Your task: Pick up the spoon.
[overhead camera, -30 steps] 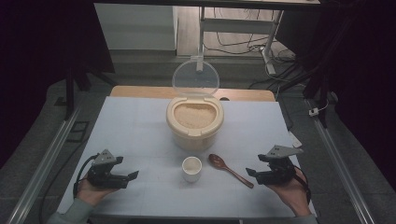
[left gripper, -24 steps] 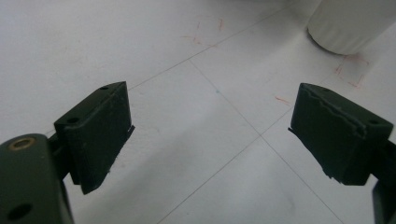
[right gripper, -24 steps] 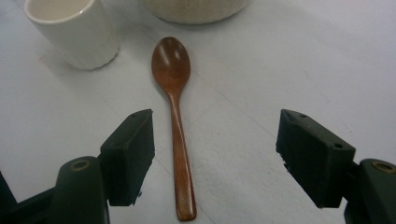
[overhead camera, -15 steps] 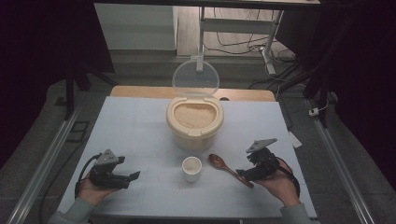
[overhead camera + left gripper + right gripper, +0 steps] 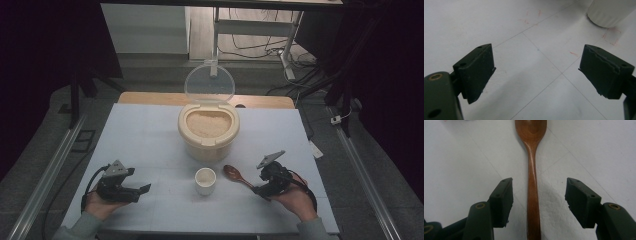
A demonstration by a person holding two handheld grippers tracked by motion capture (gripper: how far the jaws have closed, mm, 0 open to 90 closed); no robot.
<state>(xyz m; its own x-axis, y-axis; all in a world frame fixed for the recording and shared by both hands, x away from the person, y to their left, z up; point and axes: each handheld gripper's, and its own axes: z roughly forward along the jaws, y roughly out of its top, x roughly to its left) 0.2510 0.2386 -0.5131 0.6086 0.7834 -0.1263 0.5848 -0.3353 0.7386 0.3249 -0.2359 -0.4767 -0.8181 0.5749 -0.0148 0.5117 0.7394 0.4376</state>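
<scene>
From the high view, the table (image 5: 150, 130) carries a round container (image 5: 208, 131) full of pale grain, maybe rice, with its clear lid (image 5: 209, 84) standing up behind it, so the opening step looks already done. In front of the container stands a small white cup (image 5: 205, 180), and just beside it to the right lies the wooden spoon (image 5: 237, 176), flat on the table with its bowl toward the cup. The right gripper (image 5: 264, 187) is low at the end of the spoon handle, and the left gripper (image 5: 134, 190) rests near the front left corner, well apart from everything. In the left gripper view, its 2 jaws stand wide with only bare table between them, and the base of the cup (image 5: 610, 11) is in the far corner; this gripper is released and idle. In the right gripper view, the spoon handle (image 5: 533, 195) runs straight between the 2 jaws, which have just been closing, but a gap remains on each side, so the pads do not press it yet. I judge the work is at its start: the spoon is not yet grasped or lifted, and no scooping into the cup is done.
</scene>
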